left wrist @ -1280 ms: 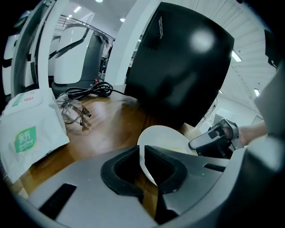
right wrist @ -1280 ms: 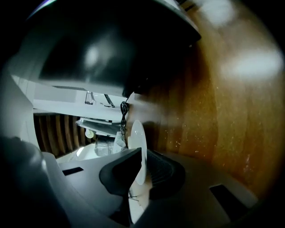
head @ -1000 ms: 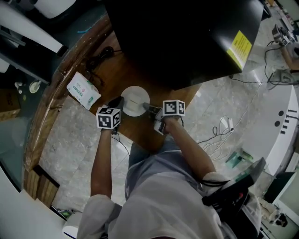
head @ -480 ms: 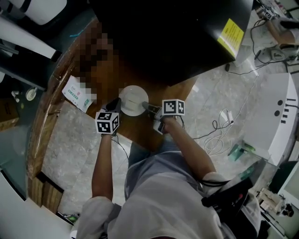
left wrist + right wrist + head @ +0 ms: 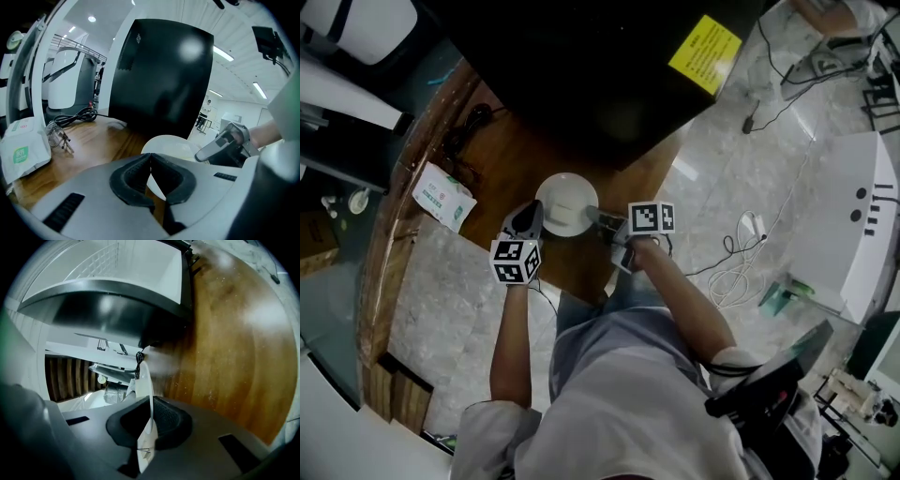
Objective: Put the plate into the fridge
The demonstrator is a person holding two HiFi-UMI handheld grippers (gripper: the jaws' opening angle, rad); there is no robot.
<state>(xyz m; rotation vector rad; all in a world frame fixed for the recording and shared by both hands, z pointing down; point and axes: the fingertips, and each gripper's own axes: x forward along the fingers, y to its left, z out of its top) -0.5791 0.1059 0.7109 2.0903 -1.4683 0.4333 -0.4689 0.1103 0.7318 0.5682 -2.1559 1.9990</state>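
Note:
A white plate [image 5: 566, 204] lies over the wooden table [image 5: 502, 155], in front of the black fridge [image 5: 581, 66], whose front looks closed. My right gripper [image 5: 596, 218] is shut on the plate's right rim. In the right gripper view the plate [image 5: 146, 380] stands edge-on between the pads of that gripper [image 5: 150, 404]. My left gripper [image 5: 528, 221] sits just beside the plate's left rim. Its jaws are shut with nothing in them [image 5: 150, 157], and the plate [image 5: 171, 144] and the fridge [image 5: 164, 79] show beyond them.
A white packet [image 5: 442, 197] lies at the table's left, with a black cable [image 5: 467, 131] behind it. The table's front edge is close to the person's body. White cables [image 5: 741, 267] trail over the stone floor to the right, near a white machine [image 5: 848, 225].
The head view has swung, so the fridge sits higher in the picture. The left gripper has drawn back a little toward the person. The right gripper stays at the plate's right rim.

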